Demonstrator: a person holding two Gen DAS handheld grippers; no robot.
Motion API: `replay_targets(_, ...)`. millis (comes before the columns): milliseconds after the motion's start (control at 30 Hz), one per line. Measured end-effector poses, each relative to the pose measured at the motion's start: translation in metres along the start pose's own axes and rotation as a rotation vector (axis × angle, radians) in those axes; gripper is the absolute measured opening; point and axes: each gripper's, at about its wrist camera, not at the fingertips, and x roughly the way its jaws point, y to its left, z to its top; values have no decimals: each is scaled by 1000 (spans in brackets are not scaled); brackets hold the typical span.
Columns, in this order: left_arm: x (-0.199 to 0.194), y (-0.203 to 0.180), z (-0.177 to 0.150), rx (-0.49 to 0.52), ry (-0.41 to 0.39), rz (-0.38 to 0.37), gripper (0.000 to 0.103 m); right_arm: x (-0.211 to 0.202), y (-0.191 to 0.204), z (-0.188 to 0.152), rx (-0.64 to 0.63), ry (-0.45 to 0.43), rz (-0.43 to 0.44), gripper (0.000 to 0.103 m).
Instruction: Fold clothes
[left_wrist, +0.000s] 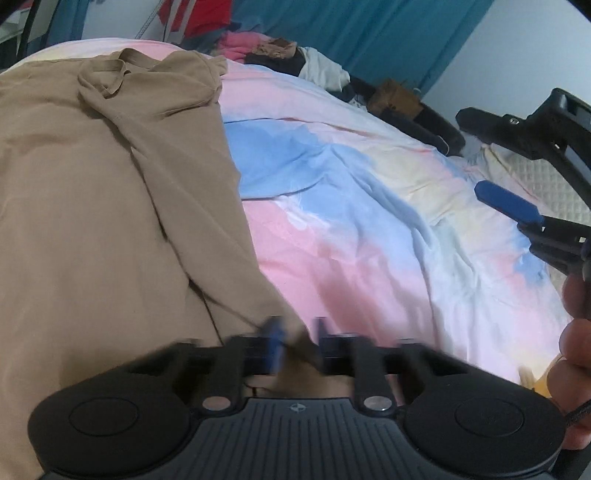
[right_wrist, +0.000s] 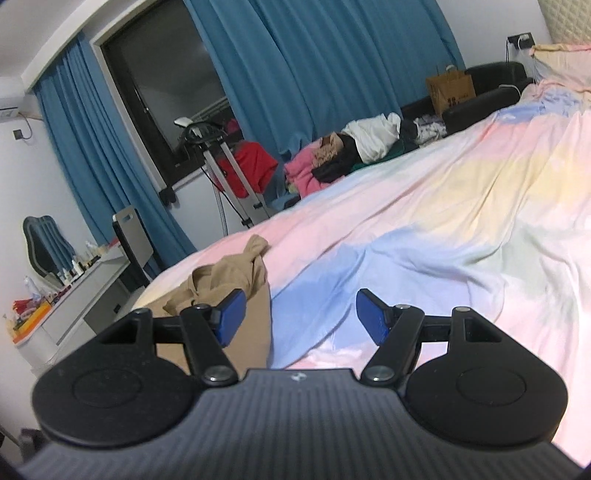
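A tan garment (left_wrist: 110, 192) lay spread over the left half of the left wrist view, its neckline toward eleven o'clock and its right edge running down toward six o'clock. It rested on a bedspread (left_wrist: 369, 229) patterned in pink, blue, yellow and white. The left gripper (left_wrist: 297, 341) sat at six o'clock in its own view, blurred, its blue pads standing slightly apart with the lower edge of the garment lying between them; whether the jaws were pinching the cloth could not be told.

The right gripper (right_wrist: 298, 317) hung above the bedspread (right_wrist: 443, 229) with its jaws wide apart and nothing between them. In the left wrist view it showed at three o'clock (left_wrist: 517, 177), well apart from the garment, with the fingers of a hand (left_wrist: 576, 332) wrapped near its handle at four o'clock. From the right wrist camera the garment (right_wrist: 229, 288) appeared at nine to ten o'clock of the gripper, bunched near the bed's far left edge.

A heap of other clothes (right_wrist: 354, 147) lay at the far side of the bed at twelve o'clock, in front of blue curtains (right_wrist: 332, 62). A brown paper bag (right_wrist: 450, 90) stood at one o'clock.
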Motion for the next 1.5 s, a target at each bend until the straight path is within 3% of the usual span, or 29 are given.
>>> replay_targets(367,-59,79,11,-349,44,-192,1,10,2,-7,-1,58,-22,69)
replay_targets(600,-86,115,14,-354,88,-110,0,20,5,-13,-9,115,-19,69)
replay_targets(733,-83,124,9,-284,126,12,0,25,9,-18,-20,152,-15,69)
replay_targets(867,-78,130,6,-288,142,39,0,30,15,-23,-35,186,-10,69)
replay_targets(933,-78,130,6,-291,145,31,4,32,17,-24,-43,196,-5,69)
replay_targets(967,-78,129,6,-292,146,20,11,32,18,-25,-47,201,-3,69)
replay_targets(1067,-82,121,-1,-303,162,-4,42,33,20,-27,-54,213,2,69)
replay_targets(1200,-84,114,-19,-348,207,-77,54,36,20,-29,-44,233,11,69)
replay_targets(1300,-81,108,-32,-355,239,-108,54,39,21,-31,-43,247,17,69)
replay_targets(1433,-77,97,-36,-274,241,-126,51,42,24,-34,-53,265,25,69)
replay_targets(1467,-76,95,-37,-256,244,-129,44,43,25,-35,-56,272,26,69)
replay_targets(1500,-74,93,-39,-243,248,-118,29,44,26,-36,-60,279,26,69)
